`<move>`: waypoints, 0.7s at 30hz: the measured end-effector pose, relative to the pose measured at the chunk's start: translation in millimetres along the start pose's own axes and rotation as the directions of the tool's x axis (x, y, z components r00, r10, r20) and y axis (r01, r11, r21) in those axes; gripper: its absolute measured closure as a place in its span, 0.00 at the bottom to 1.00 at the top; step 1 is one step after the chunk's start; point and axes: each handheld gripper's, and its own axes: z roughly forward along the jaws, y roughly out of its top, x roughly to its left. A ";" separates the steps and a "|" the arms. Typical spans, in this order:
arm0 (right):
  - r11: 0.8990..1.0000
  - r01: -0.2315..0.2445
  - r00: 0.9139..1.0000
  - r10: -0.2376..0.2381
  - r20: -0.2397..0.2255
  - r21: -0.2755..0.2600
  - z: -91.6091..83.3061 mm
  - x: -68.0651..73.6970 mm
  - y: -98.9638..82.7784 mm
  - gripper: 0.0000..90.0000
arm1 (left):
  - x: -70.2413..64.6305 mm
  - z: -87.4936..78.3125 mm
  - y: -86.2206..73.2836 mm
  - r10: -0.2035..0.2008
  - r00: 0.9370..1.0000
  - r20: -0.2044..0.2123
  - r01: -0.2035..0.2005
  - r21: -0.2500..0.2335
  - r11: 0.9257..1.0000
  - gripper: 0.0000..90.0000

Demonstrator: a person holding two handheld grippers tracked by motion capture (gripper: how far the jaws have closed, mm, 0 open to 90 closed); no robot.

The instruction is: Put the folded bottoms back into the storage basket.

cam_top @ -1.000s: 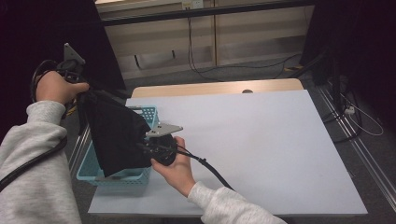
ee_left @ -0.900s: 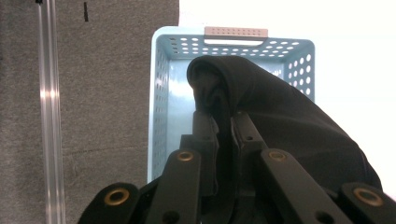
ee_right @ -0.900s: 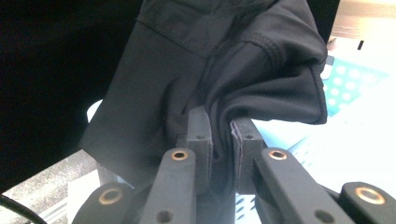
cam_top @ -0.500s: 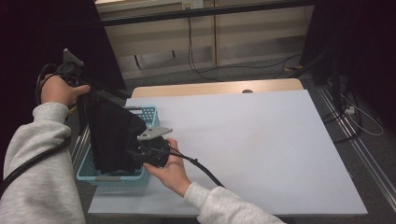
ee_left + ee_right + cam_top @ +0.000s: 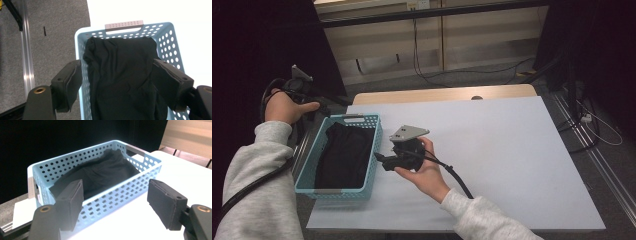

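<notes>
- The left gripper (image 5: 319, 107) was held above the far end of the basket (image 5: 376, 150), off the worktop's (image 5: 512, 150) left edge. In the left gripper view its jaws stood wide apart and had just been opening, with nothing between the pads.
- Directly below the left gripper, the black cloth (image 5: 122, 77) lay inside the basket (image 5: 172, 47), covering most of its floor. Its far edge reached up to the end wall under the grey handle (image 5: 124, 25).
- The right gripper (image 5: 382, 161) was held low over the worktop, just beside the basket's right long wall and pointing toward it. Its jaws were also wide apart and had just been opening, with nothing gripped.
- In the right gripper view, the basket (image 5: 105, 202) stood just ahead of the jaws, with the black cloth (image 5: 100, 176) lying bunched inside it below the rim.
- Neither gripper touched the cloth or the basket.
- The basket sat at the worktop's left front corner, its left side at the edge.
</notes>
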 end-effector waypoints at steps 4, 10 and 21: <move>1.000 0.014 1.000 -0.014 0.015 0.011 -10.6 -11.5 -6.7 0.29 | -2.7 6.3 -5.2 0.020 1.000 0.016 -0.020 -0.020 1.000 0.25; 0.999 0.004 1.000 -0.005 0.019 0.033 -21.8 -27.4 -17.5 0.27 | -9.3 17.9 -13.5 0.041 0.998 0.038 -0.041 -0.012 0.999 0.24; 0.994 0.002 1.000 -0.001 -0.009 0.111 -38.2 -52.8 -42.8 0.25 | -19.7 37.9 -24.9 0.074 0.995 0.068 -0.073 -0.019 0.997 0.23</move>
